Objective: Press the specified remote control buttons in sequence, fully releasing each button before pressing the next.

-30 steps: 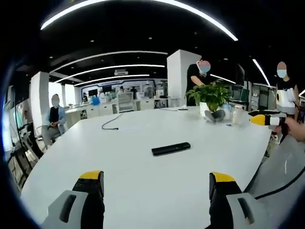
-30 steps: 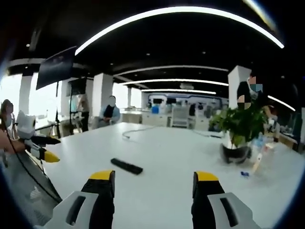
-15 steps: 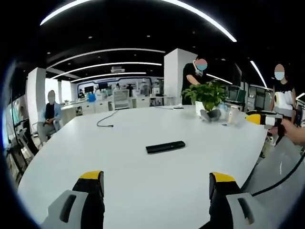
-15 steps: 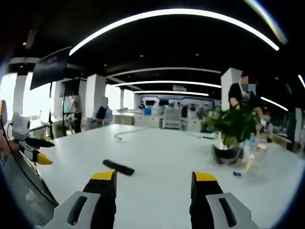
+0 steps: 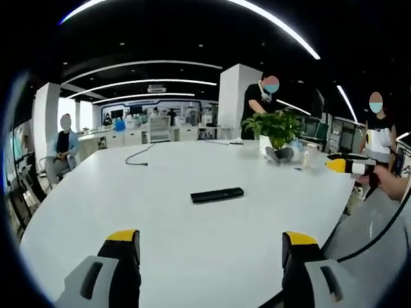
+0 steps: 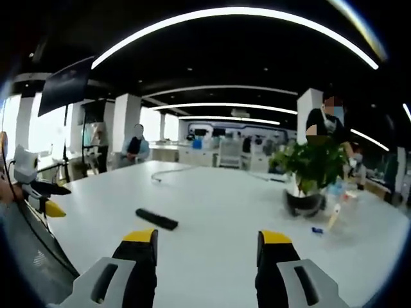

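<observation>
A slim black remote control point(image 5: 217, 194) lies flat near the middle of a large white table point(image 5: 154, 224). In the right gripper view the remote control point(image 6: 157, 219) lies left of centre on the table point(image 6: 218, 212). My left gripper point(image 5: 212, 247) hangs open above the table's near edge, well short of the remote, nothing between its yellow-tipped fingers point(image 5: 123, 237). My right gripper point(image 6: 207, 245) is open too, empty, with the remote ahead and to its left. The right gripper point(image 5: 347, 164) enters the left gripper view at the right edge; the left gripper point(image 6: 45, 204) enters the right gripper view at the left edge.
A potted green plant point(image 5: 277, 131) with small bottles beside it stands at the table's far right. A dark cable point(image 5: 138, 156) lies at the far side. People stand and sit beyond the table. A black cord point(image 5: 376, 240) hangs off the near right edge.
Both views have drifted slightly; the remote now sits a little further left in each. Both grippers stay open, and the remote has not moved on the table.
</observation>
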Demonstrator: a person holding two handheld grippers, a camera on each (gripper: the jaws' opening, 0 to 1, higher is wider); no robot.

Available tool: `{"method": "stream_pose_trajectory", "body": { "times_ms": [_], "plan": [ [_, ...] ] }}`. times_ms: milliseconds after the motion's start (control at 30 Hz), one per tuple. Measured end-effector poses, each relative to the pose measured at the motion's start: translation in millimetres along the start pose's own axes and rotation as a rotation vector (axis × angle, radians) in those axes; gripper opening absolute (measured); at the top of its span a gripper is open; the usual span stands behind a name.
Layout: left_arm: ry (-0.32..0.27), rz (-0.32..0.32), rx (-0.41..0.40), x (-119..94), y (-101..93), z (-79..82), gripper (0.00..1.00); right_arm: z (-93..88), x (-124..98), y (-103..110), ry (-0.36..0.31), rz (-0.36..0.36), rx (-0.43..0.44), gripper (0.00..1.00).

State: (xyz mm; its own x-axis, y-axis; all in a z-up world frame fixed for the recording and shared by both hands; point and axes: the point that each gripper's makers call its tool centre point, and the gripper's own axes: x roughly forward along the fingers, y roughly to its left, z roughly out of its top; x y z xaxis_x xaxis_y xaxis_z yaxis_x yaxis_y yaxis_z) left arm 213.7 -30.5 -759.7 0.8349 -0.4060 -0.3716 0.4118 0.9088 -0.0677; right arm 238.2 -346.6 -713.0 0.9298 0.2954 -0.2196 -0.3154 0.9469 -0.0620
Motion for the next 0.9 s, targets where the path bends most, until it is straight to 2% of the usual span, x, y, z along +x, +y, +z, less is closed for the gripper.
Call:
{"method": "stream_pose_trajectory", "body": {
  "times_ms": [133, 233, 333, 433, 500, 633, 733, 900],
  "plan": [
    [0.005, 0.014, -0.044, -1.9, 4.1, 1.6, 0.97, -1.8, 0.6, 2.1, 0.007, 0.023, 0.026, 0.6],
    [-0.015, 0.037, -0.1, -4.6, 9.2, 7.7, 0.98, -2.4, 1.8, 4.7, 0.009, 0.036, 0.031, 0.6],
    [-0.027, 0.037, -0.102, -4.2, 9.9, 11.7, 1.0, -5.0, 3.8, 10.2, 0.033, 0.045, -0.017, 0.6],
    [-0.008, 0.011, -0.066, 2.0, 6.4, 14.5, 1.0, -5.7, 4.1, 11.9, 0.04, 0.045, -0.036, 0.6],
    [0.003, -0.031, 0.013, 8.1, -2.2, 20.2, 1.0, -6.1, 3.9, 11.1, 0.043, 0.044, -0.042, 0.59],
    [0.034, -0.073, 0.096, 18.8, -12.1, 20.9, 1.0, -5.1, 3.3, 9.0, 0.037, 0.037, -0.033, 0.59],
    [0.025, -0.101, 0.097, 25.6, -23.1, 24.5, 1.0, -4.6, 3.0, 8.2, 0.035, 0.033, -0.039, 0.59],
    [0.022, -0.129, 0.074, 34.8, -28.7, 28.4, 1.0, -5.7, 3.2, 7.1, 0.042, 0.025, -0.049, 0.58]
  ]
}}
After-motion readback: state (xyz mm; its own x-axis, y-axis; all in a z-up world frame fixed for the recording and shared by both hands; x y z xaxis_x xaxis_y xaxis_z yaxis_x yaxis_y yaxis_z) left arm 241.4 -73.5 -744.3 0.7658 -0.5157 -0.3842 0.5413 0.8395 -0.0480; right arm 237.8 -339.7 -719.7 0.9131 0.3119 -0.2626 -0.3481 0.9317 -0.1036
